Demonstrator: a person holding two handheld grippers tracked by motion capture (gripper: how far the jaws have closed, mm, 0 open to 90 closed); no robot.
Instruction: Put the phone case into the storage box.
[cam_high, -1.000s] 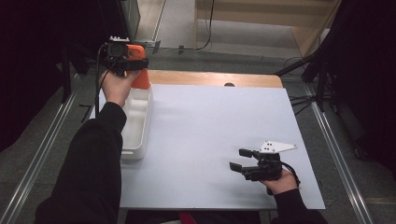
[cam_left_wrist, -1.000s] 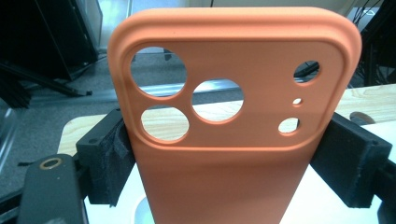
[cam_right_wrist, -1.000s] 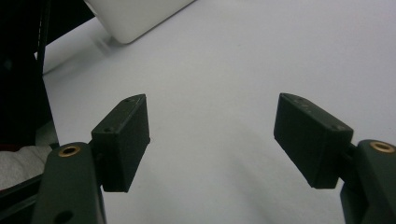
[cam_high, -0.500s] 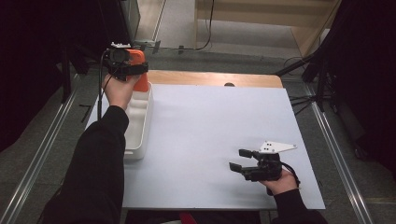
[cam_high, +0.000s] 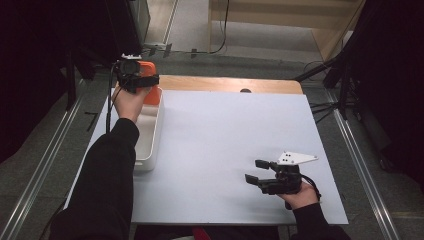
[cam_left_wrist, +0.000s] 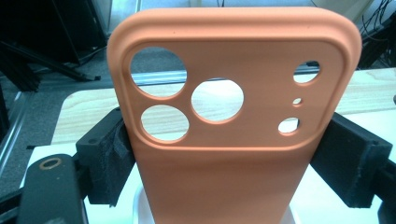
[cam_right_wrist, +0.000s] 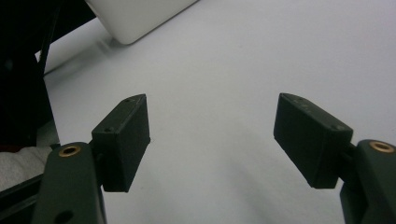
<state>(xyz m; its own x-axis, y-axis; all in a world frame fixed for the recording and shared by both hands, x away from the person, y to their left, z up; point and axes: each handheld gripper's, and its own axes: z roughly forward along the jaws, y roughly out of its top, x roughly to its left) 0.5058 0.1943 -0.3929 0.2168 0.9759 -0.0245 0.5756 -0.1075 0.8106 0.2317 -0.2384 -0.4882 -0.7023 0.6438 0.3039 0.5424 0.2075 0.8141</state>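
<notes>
An orange phone case (cam_high: 151, 85) (cam_left_wrist: 233, 154) with round camera cut-outs is held upright over the far end of a white tray (cam_high: 150, 145). My left gripper (cam_high: 141, 81) (cam_left_wrist: 233, 163) is shut on the case, its pads (cam_left_wrist: 109, 158) pressing on the two long sides. Near the front right of the white table top (cam_high: 225, 130), my right gripper (cam_high: 255, 171) (cam_right_wrist: 212, 135) lies low over the surface. It is open, with nothing between its pads (cam_right_wrist: 126, 140).
The tray runs along the table's left edge, and its corner (cam_right_wrist: 135, 18) is seen ahead of the right gripper. A wooden strip (cam_high: 225, 84) borders the far edge. Metal rails (cam_high: 45, 165) and dark stands flank the table.
The left hand has sunk a little with the orange case, closer to the tray's far end. The right gripper has stayed in place.
</notes>
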